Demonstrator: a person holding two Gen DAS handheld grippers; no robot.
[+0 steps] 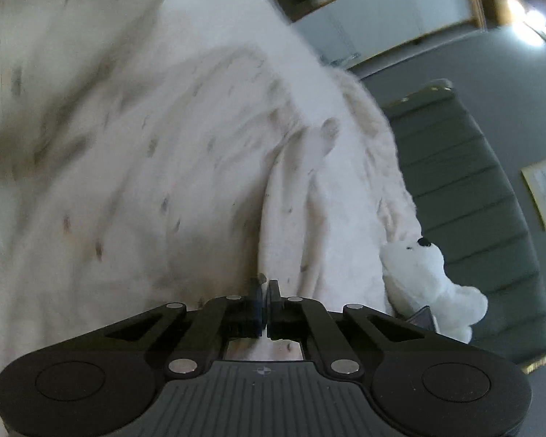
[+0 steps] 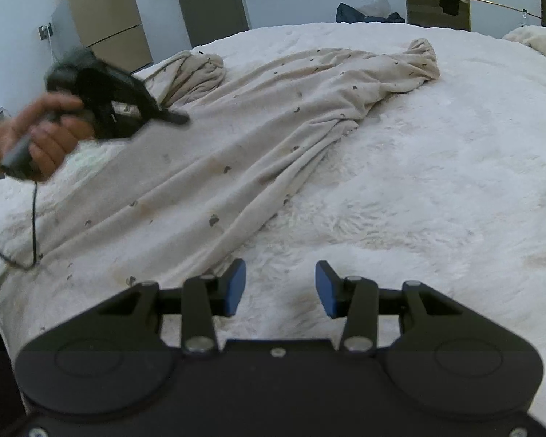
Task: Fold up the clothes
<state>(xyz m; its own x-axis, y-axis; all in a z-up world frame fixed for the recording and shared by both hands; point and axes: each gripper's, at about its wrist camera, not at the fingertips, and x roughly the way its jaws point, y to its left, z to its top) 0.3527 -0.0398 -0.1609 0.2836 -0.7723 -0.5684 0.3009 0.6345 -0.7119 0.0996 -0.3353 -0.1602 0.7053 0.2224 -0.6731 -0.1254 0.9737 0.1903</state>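
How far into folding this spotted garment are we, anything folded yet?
Nothing looks folded: the spotted garment lies stretched and creased across the white fluffy bed cover. In hand: the left gripper is shut, whether on fabric is unclear; the right gripper hovers open, empty. Left: flattening and every fold.

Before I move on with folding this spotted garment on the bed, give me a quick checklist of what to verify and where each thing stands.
1. Left claw shut: ok, jaws together; whether the pads pinch any fabric: cannot tell.
2. Right claw free: ok, jaws apart with nothing between them, above the fluffy white bed cover.
3. Spotted garment spread flat: not ok, it lies rumpled in long folds, with both far ends bunched.
4. Garment fully on the bed: cannot tell, its near left edge runs toward the bed's edge.
5. White plush bear off the garment: cannot tell; it sits right at the fabric's edge.
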